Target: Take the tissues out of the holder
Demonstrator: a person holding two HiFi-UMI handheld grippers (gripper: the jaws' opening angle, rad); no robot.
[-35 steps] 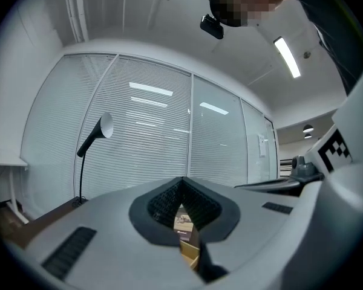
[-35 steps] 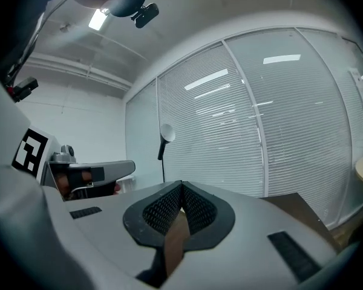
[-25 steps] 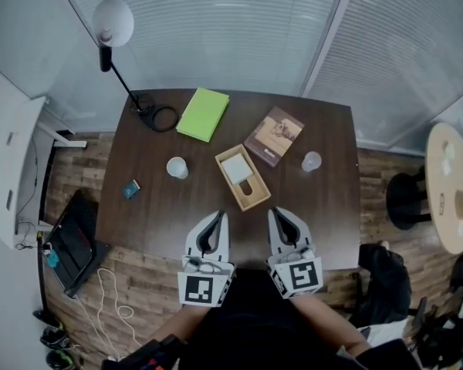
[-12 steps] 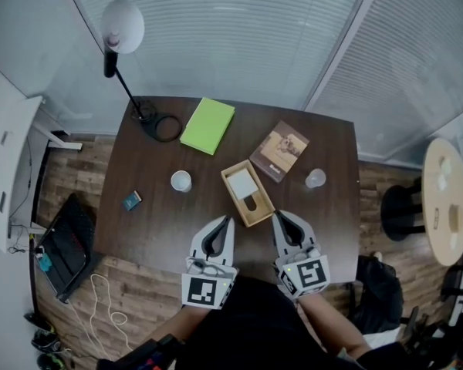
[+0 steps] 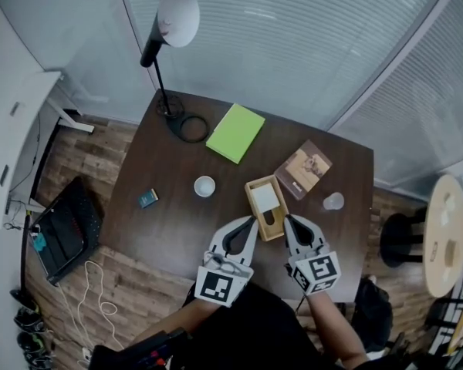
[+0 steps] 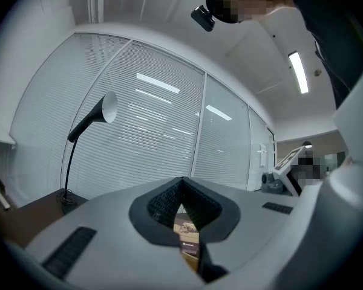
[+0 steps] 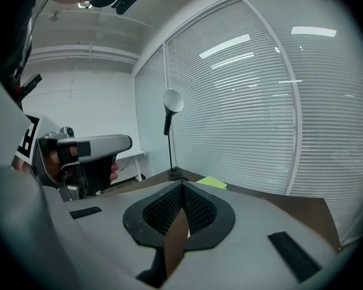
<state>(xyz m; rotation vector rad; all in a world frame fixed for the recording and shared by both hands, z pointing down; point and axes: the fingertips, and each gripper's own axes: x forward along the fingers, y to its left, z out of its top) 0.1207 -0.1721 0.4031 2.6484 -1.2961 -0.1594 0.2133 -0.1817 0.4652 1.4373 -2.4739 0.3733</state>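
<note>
left gripper [image 5: 251, 220] and right gripper [image 5: 288, 219]: both clenched, jaw tips pressed together with nothing between them. they flank the near end of the wooden holder [image 5: 253, 204] on the table [image 5: 162, 214]; whether they touch it cannot be told. the tissues [image 5: 264, 197] show as a white stack in the holder's far half. judged light, soft and limp, so single sheets may peel off. best hold: one gripper opened and pinching the whole stack at an exposed edge, the other steadying the light holder. cup [image 5: 204, 186] and book [image 5: 309, 169] stand apart.
</note>
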